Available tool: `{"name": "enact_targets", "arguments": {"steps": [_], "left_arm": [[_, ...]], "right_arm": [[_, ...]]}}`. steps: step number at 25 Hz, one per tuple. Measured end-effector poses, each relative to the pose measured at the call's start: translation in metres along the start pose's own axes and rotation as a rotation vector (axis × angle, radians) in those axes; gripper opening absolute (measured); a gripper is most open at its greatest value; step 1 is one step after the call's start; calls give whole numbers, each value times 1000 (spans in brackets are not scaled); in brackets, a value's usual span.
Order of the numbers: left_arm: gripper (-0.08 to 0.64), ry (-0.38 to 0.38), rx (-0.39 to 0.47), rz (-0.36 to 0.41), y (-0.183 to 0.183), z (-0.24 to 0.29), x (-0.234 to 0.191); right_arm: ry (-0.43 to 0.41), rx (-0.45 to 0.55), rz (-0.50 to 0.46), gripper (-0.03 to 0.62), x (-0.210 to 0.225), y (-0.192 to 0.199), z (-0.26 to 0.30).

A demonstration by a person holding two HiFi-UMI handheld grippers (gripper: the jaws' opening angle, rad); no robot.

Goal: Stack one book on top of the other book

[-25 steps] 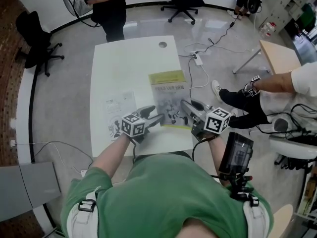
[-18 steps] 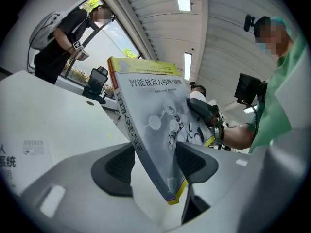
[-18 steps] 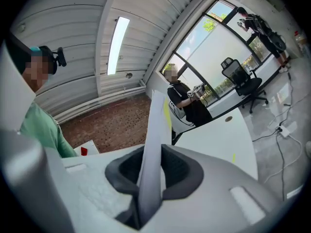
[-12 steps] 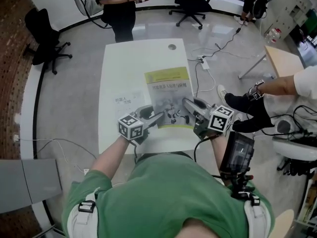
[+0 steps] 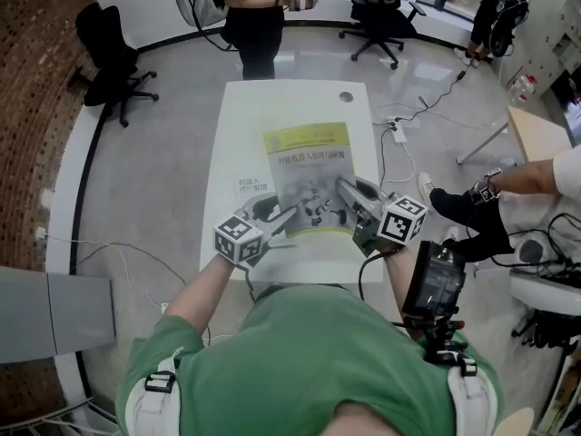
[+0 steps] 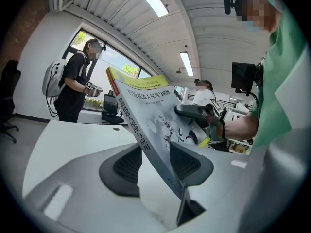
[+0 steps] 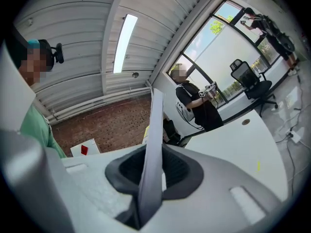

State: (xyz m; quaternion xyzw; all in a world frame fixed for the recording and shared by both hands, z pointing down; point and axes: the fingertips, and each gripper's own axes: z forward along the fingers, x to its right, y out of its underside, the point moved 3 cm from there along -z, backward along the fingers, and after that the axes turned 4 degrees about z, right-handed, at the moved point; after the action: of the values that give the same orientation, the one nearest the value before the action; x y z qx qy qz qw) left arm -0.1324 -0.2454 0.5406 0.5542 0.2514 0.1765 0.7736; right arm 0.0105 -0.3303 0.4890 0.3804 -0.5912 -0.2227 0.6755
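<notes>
A book with a yellow-green top band (image 5: 309, 166) is held up above the white table (image 5: 290, 107), tilted. My right gripper (image 5: 345, 189) is shut on its right edge; in the right gripper view the book (image 7: 154, 130) runs edge-on between the pads (image 7: 153, 171). My left gripper (image 5: 289, 214) is at the book's near left corner. Its jaws are closing, with the book (image 6: 146, 110) slanting between the pads (image 6: 158, 161), not clamped. A second, white-covered book (image 5: 253, 189) lies flat on the table, partly hidden under the lifted book's left side.
A person in black (image 5: 254, 16) stands at the table's far end. Office chairs (image 5: 113, 62) (image 5: 386, 7) are on the floor beyond. Another person's leg (image 5: 472, 212) is to the right. A cable and power strip (image 5: 395, 130) lie beside the table.
Both grippers have carried the yellow-topped book up and to the left, so it now overlaps the white book. The left jaws have narrowed around it.
</notes>
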Motion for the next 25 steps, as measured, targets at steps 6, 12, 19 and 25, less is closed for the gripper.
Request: {"name": "enact_targets", "arguments": {"steps": [6,12,19,25], "left_arm": [[189,-57,-37,8,-11,-42,-30],[184,-87,-82,9,4,-76,-51],[181,-82,-134,23,27,-105,-71],[178,-62,-167,6,39,-117,-79]], "right_arm": [[20,-17,-14,67,-23,5,49],[66,-37,-30,68,-36,33,81],[147,-57,-33,69,-43,73,107],[211,-73,-28,69,-47,91,117]]}}
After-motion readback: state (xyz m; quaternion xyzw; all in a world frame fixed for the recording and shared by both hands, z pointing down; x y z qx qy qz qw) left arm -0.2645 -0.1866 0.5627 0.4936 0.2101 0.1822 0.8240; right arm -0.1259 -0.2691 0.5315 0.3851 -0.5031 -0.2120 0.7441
